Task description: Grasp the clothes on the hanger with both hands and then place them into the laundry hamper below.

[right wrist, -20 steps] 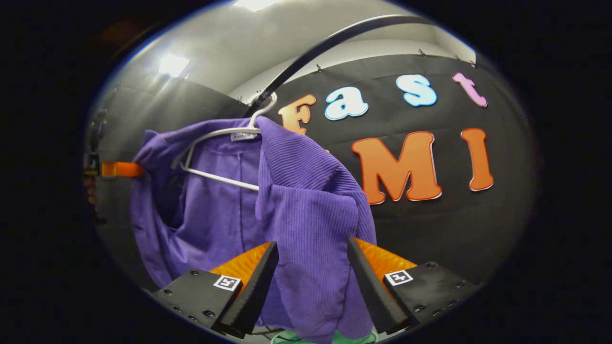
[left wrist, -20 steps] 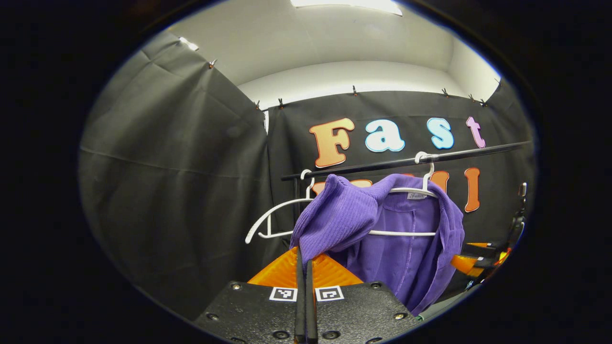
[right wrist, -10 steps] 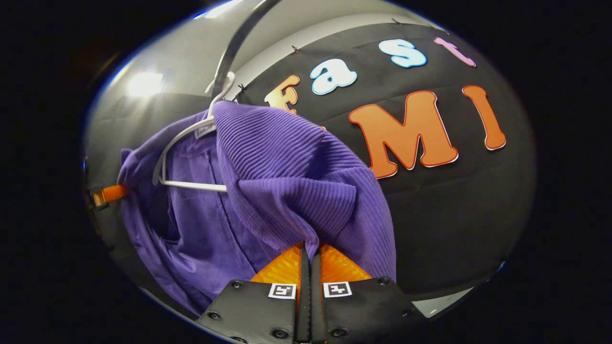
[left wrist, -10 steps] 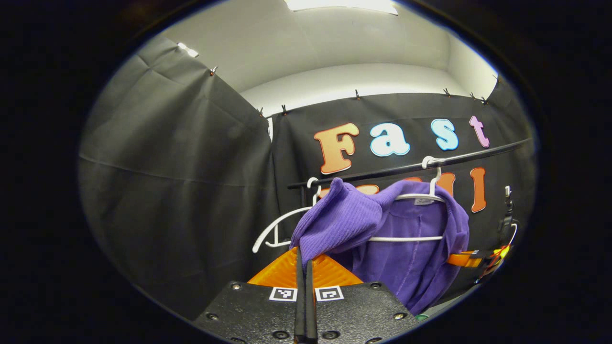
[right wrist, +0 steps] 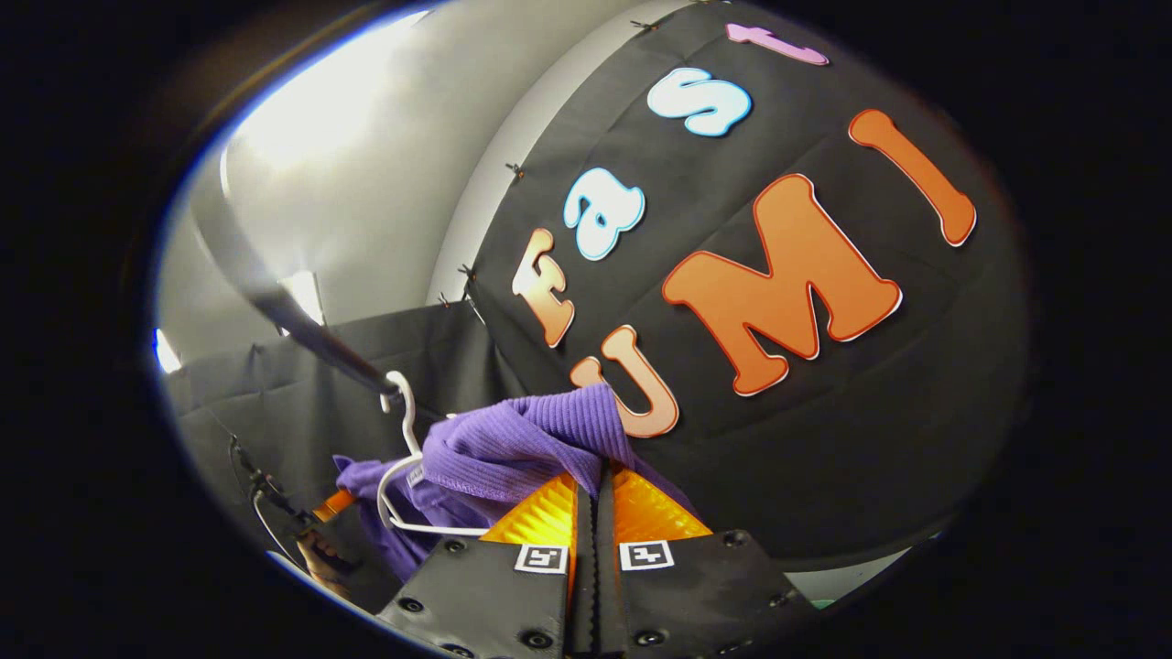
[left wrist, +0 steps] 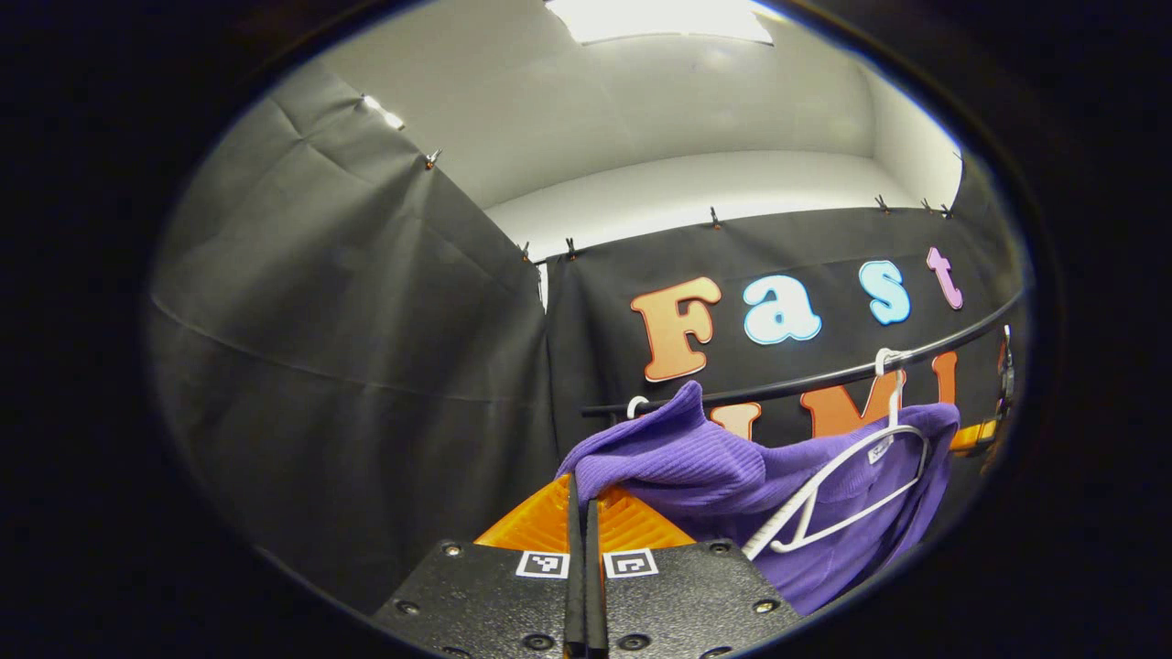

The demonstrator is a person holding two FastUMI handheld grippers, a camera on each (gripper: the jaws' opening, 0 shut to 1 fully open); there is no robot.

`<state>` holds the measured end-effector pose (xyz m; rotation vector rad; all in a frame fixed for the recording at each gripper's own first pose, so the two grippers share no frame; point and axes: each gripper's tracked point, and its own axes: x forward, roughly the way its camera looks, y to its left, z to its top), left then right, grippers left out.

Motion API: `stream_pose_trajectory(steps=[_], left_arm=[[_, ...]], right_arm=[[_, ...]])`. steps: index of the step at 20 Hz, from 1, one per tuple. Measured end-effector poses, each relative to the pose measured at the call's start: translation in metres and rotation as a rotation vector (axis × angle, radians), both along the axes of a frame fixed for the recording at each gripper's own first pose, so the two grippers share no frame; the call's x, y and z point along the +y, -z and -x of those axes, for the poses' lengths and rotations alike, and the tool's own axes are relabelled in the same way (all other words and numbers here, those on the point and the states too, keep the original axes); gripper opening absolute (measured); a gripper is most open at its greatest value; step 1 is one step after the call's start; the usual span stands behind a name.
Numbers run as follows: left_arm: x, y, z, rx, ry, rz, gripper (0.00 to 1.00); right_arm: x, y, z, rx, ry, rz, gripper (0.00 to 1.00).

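- Clothes [left wrist: 732,476], purple, in the left gripper view: one shoulder is pinched in the left gripper [left wrist: 579,499], jaws clenched on it; the rest drapes over a tilted white hanger [left wrist: 851,485] hooked on the dark rail [left wrist: 806,380].
- Right gripper view: the right gripper [right wrist: 595,490] has its jaws clenched on the other shoulder, beside the hanger under the rail.
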<state>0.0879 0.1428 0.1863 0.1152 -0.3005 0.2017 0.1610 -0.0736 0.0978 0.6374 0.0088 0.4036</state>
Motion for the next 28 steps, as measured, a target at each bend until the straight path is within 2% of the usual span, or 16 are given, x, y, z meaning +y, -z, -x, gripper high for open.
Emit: stream_pose_trajectory(steps=[3, 5, 8, 12, 15, 17, 20, 28], left_arm=[[-0.007, 0.023, -0.014, 0.054, 0.021, 0.003, 0.01], [-0.016, 0.046, -0.029, 0.102, 0.047, 0.027, 0.00], [-0.027, 0.076, -0.034, 0.152, 0.103, 0.075, 0.01], [-0.028, 0.122, -0.036, 0.220, 0.121, 0.108, 0.00], [-0.034, 0.153, -0.030, 0.265, 0.166, 0.163, 0.01], [-0.033, 0.168, -0.027, 0.280, 0.159, 0.167, 0.01], [-0.040, 0.182, -0.017, 0.288, 0.154, 0.155, 0.01], [-0.109, 0.204, 0.003, 0.296, 0.301, 0.120, 0.01]], right_arm=[[-0.031, -0.013, -0.012, -0.013, 0.069, -0.032, 0.07], [-0.054, -0.007, -0.025, 0.002, 0.135, -0.017, 0.07], [-0.071, 0.020, -0.034, 0.058, 0.195, 0.011, 0.07], [-0.075, 0.067, -0.036, 0.148, 0.222, 0.064, 0.07], [-0.067, 0.110, -0.025, 0.208, 0.221, 0.126, 0.07], [-0.059, 0.133, -0.016, 0.236, 0.220, 0.172, 0.07], [-0.041, 0.153, 0.004, 0.264, 0.194, 0.167, 0.07], [0.016, 0.195, 0.077, 0.287, 0.116, 0.221, 0.07]])
